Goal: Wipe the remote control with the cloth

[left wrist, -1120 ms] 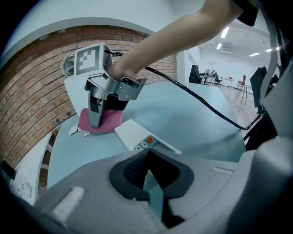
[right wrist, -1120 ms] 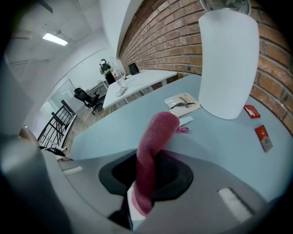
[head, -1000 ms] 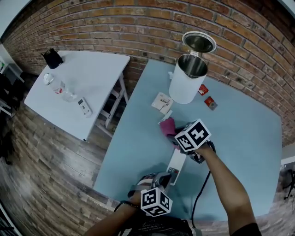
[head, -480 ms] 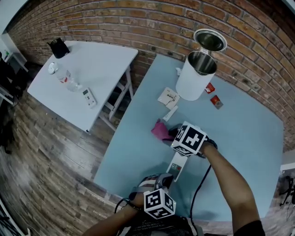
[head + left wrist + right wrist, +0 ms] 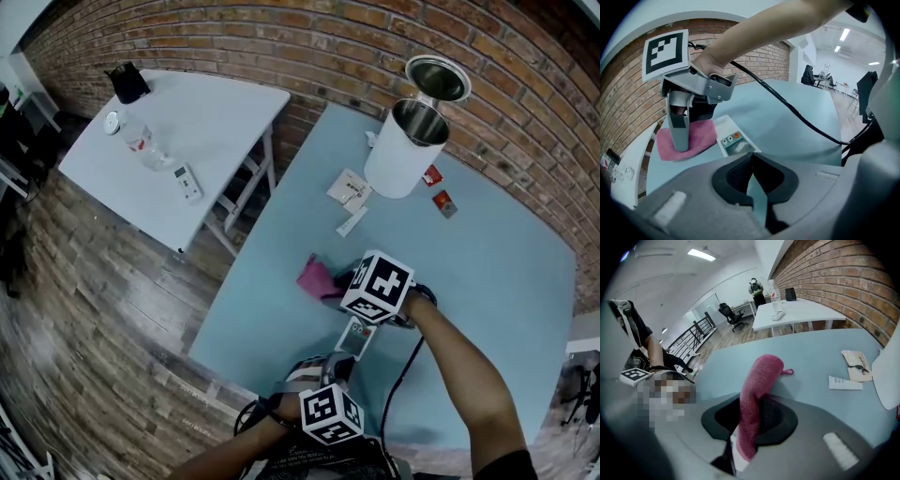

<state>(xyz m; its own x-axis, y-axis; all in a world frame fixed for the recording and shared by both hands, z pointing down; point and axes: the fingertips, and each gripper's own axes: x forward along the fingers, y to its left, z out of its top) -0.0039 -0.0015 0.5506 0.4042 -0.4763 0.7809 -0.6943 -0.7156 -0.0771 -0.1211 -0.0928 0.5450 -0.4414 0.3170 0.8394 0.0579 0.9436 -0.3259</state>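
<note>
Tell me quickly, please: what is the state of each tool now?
Left tool: closed, holding nothing.
Right tool: closed on the pink cloth.

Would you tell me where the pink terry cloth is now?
In the head view the pink terry cloth lies on the blue table, clamped in the right gripper, left of the far end of the white remote control.

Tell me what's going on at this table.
A person works with tongs in each hand over a light blue table. The right tongs are shut on a pink cloth, holding it down beside the far end of a white remote control. The left tongs are shut, at the remote's near end.
</note>
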